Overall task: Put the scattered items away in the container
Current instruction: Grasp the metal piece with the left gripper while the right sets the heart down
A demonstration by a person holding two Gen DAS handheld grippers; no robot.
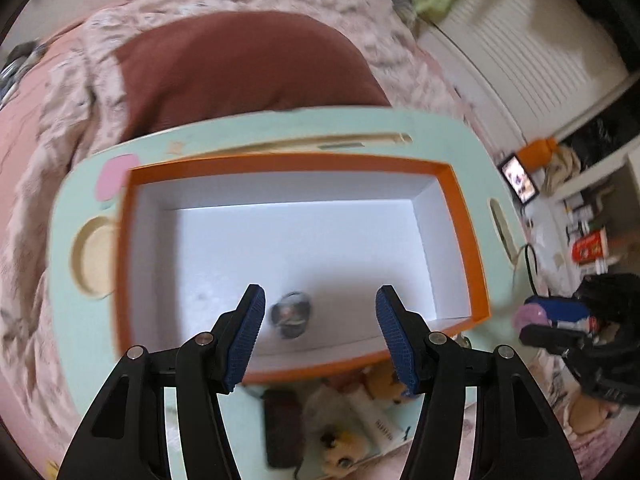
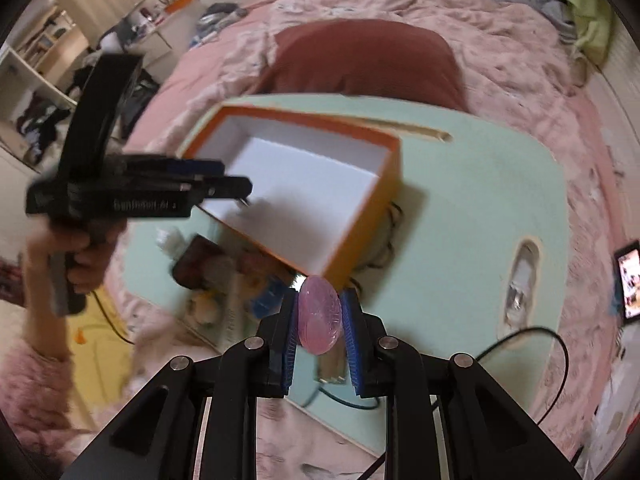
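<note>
Right hand-held gripper (image 2: 319,322): its blue ribbed pads are clamped on a translucent pink oval object (image 2: 321,314), held above the near edge of the pale green lap worktop (image 2: 480,208), just beside the near corner of the orange-walled, white-lined cardboard box (image 2: 394,160) that serves as the container. Left hand-held gripper (image 1: 320,328): jaws parted with nothing between them, poised over the box interior; the right-wrist view shows it in a person's hand (image 2: 86,258) at the box's left side. Inside the box, on the white floor near its front wall, lies one small round greyish item (image 1: 291,314), too blurred to identify.

Progress, as judged from these views: early. One item appears deposited and the pink oval object is in transit, not yet over the opening. Outstanding work is a cluster on the worktop in front of the box: a dark rectangular case (image 1: 282,428), a small yellow plush toy (image 1: 340,446), a white tube or packet (image 1: 376,420) and other pieces that cannot be told apart. A black cable (image 2: 532,336) also trails over the worktop's near edge. The worktop rests on a bed with a pink patterned quilt (image 2: 400,4).
</note>
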